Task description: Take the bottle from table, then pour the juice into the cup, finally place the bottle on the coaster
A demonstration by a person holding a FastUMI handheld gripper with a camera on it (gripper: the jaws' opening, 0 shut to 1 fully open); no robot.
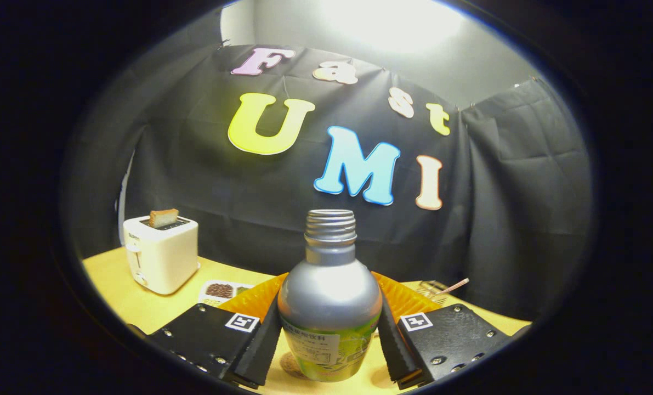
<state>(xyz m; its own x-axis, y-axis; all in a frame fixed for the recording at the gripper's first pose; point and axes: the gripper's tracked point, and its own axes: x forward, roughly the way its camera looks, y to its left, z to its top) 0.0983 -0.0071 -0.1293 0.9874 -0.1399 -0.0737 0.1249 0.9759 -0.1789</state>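
Gripper view is showing the tool [329,343] closing around the bottle [329,296], both fingers [260,351] sitting against the bottle's lower body, one on each side, so the tool looks clamped on it at roughly bottle width, not wider. Bottle is standing upright between the fingers, long axis vertical, silver shoulder and uncapped threaded neck rising above them, green label down at finger level. Its base is sitting close over the table [129,302]; cannot tell if it is touching or just lifted. A round cork-like patch, possibly the coaster [290,365], is peeking out beside the bottle's base on the left-finger side. Orange ribbed thing [408,299] is lying right behind the bottle, identity unclear. Well behind the bottle and to its left a white toaster [160,255] is standing with a toast slice [164,217] sticking up; a small printed card [222,291] is lying between toaster and bottle. Cup is not identifiable. Judging step: grasp looks done, lift and carry to the cup coming next; since the bottle is centred and upright in the grip, the pour will depend on rolling the wrist while keeping the open neck level until over the cup.
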